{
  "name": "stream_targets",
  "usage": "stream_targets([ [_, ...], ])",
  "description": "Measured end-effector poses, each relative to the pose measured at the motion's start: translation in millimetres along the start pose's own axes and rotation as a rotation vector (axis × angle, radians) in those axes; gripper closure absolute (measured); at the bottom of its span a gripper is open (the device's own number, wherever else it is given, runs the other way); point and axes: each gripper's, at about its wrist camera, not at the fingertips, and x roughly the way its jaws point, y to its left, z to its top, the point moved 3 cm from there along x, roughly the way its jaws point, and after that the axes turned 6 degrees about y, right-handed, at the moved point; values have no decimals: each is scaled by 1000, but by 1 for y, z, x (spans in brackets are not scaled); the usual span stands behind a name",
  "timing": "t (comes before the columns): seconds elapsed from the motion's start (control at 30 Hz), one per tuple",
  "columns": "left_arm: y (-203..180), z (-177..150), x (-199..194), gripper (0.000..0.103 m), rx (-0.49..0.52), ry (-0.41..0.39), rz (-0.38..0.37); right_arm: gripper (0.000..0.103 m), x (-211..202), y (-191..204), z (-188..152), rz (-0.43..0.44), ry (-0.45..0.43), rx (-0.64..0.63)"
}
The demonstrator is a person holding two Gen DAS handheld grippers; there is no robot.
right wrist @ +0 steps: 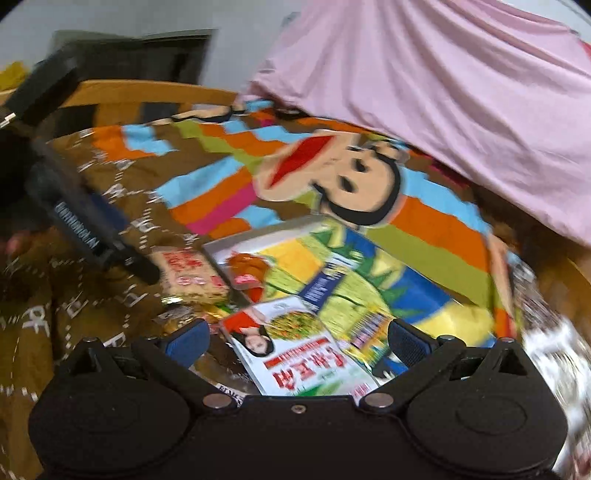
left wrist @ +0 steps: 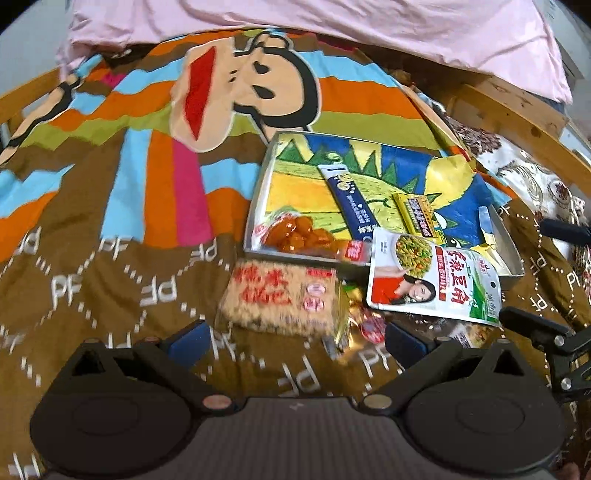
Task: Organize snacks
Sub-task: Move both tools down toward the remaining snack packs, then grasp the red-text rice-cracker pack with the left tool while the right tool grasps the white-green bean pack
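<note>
A shallow metal tray (left wrist: 258,192) with a dinosaur drawing lies on the bed. In it are a blue stick packet (left wrist: 351,199), a yellow packet (left wrist: 417,214) and an orange snack bag (left wrist: 295,236). A white-and-red bean pouch (left wrist: 432,280) lies tilted over the tray's near rim. A tan rice-cracker pack (left wrist: 280,299) and small gold candies (left wrist: 354,317) lie in front of the tray. My left gripper (left wrist: 295,343) is open just before the cracker pack. My right gripper (right wrist: 297,343) is open, empty, with the bean pouch (right wrist: 295,354) between its fingers.
The bed has a brown and striped cartoon cover (left wrist: 110,184). A pink blanket (left wrist: 332,26) lies at the far side. A wooden bed frame (left wrist: 517,107) runs along the right. The other gripper (right wrist: 74,218) shows at the left of the right wrist view.
</note>
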Motion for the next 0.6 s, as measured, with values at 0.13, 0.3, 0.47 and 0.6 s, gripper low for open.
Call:
stream_targets([
  [0.13, 5, 15, 10, 0, 87, 11, -49, 1, 20, -7, -2, 102, 30, -83],
  [0.3, 29, 19, 30, 0, -79, 48, -70, 1, 47, -17, -6, 111, 78, -118],
  [0.47, 52, 13, 51, 0, -265, 126, -165, 1, 75, -29, -14, 178, 154, -88],
  [0.6, 51, 10, 59, 0, -295, 140, -187, 1, 83, -30, -19, 231, 178, -73],
])
